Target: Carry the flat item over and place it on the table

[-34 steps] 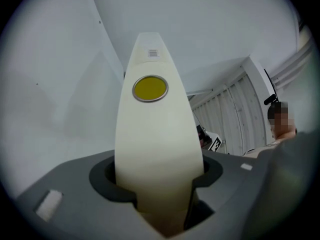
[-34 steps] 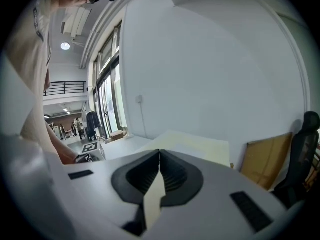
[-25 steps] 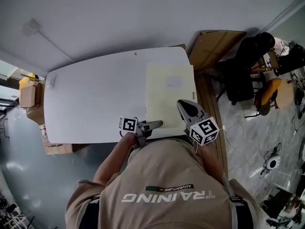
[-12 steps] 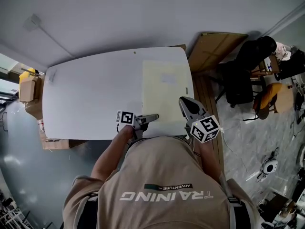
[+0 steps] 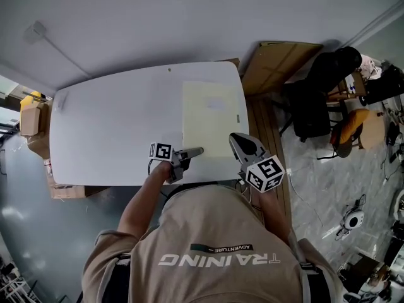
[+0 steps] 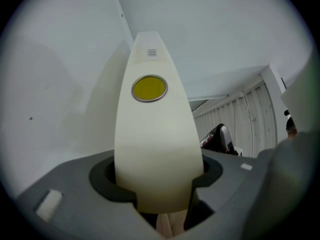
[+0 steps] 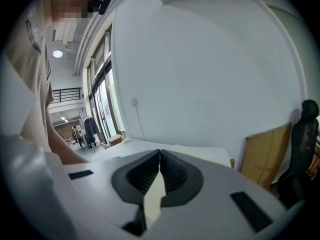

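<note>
**Head view.** The sheet (image 5: 211, 122) lies over the right part of the desk (image 5: 113, 131), its long side running away from the person. The left gripper (image 5: 197, 150) is at the sheet's near left corner, pointing across the near edge. The right gripper (image 5: 235, 139) is at the near right corner. Compared with a second ago, the left gripper sits lower, closer to the desk top. The sheet also appears slightly further in from the desk's right edge. The right gripper keeps its corner. It cannot be told whether the sheet's near edge already rests on the desk. A cardboard panel (image 5: 278, 65) and a chair (image 5: 319, 100) stand beyond the desk's right end.

**Left gripper view.** The fingers (image 6: 105, 176) stand part-way apart. The cream sheet, bearing a round yellow mark (image 6: 149, 88), fills the gap and meets both of them. The desk top shows at the left of the frame.

**Right gripper view.** The fingers (image 7: 137, 176) are closed to a slit, with a thin cream sliver of the sheet pinched between them. The desk top lies ahead, with the cardboard panel and chair at the right.
</note>
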The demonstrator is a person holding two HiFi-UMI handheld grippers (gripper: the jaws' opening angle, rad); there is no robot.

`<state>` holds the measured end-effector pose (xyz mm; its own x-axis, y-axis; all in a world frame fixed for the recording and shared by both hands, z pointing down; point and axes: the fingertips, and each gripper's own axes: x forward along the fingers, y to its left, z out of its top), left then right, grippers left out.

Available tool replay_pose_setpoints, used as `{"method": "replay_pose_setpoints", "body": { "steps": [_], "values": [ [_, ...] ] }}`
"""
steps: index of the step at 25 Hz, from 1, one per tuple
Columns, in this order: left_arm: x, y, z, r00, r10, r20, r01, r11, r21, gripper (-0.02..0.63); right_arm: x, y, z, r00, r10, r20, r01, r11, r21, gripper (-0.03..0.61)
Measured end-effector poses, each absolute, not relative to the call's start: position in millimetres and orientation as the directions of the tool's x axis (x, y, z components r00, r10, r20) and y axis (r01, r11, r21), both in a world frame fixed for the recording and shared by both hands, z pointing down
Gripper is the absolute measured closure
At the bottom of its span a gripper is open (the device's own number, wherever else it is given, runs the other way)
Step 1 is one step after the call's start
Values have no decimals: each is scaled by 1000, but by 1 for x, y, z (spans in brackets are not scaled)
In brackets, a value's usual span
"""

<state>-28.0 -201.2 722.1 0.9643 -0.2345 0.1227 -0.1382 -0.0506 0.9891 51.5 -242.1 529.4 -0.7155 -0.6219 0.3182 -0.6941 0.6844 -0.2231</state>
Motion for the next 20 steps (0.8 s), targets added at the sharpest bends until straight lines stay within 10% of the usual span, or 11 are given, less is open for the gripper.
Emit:
{"method": "replay_pose_setpoints", "body": {
  "steps": [20],
  "values": [
    [-7,-215,757,949,-292,118,-105,62,993,325,72,-221,531,-685,-651,328,-724,660,-200,571]
  ]
}}
